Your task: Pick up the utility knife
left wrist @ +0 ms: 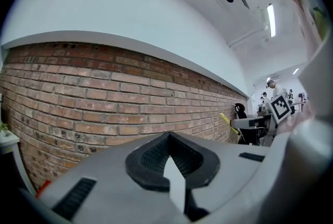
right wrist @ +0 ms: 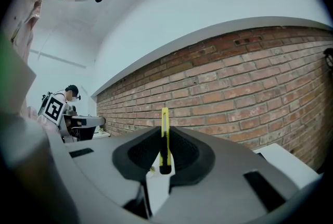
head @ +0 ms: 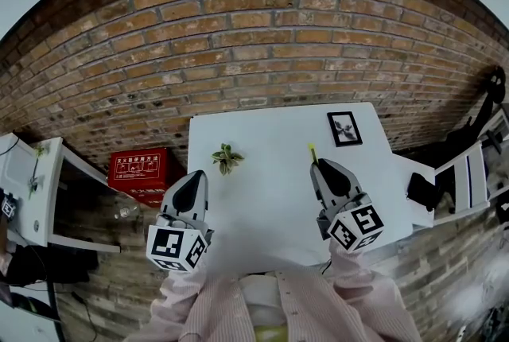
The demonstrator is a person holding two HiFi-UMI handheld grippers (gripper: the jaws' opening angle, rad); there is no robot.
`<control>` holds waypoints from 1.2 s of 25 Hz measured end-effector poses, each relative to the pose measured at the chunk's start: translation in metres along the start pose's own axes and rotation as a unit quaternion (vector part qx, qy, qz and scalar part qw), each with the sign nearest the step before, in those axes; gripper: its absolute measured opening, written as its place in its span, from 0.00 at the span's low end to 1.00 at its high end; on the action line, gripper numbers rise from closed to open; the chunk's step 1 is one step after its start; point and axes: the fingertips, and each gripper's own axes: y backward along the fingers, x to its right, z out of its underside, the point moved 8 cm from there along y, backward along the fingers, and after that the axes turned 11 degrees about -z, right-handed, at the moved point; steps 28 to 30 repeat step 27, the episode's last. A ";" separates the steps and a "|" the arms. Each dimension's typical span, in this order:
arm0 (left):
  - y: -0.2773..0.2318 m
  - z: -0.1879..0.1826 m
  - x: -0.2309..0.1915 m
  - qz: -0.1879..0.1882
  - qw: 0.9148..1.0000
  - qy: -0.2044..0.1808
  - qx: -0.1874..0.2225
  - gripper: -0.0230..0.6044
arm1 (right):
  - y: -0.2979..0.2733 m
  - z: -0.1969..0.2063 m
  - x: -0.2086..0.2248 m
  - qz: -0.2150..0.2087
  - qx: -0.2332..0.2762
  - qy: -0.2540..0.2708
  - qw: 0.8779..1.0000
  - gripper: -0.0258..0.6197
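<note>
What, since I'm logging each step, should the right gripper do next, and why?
Probably hold steady without loosening: the right gripper is shut on the yellow utility knife, which appears clear of the white table, so the pickup looks done.

White table [head: 262, 205] bears leafy sprig [head: 227, 158], perhaps framed picture [head: 344, 128].

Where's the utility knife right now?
Head view: the utility knife is clamped in the right gripper, above the white table's right side, near the framed picture.
</note>
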 end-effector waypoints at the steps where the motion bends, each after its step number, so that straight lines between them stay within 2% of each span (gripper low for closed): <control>1: 0.001 -0.002 0.000 -0.002 1.000 0.000 0.002 0.02 | 0.001 -0.002 0.000 0.001 0.000 0.003 1.000 0.12; 11: 0.005 -0.004 0.001 -0.015 1.000 0.005 0.006 0.02 | 0.010 -0.009 0.005 0.003 0.015 0.001 1.000 0.12; 30: 0.004 0.001 0.006 -0.014 1.000 0.007 -0.006 0.02 | 0.018 -0.014 0.009 -0.004 0.027 -0.008 1.000 0.12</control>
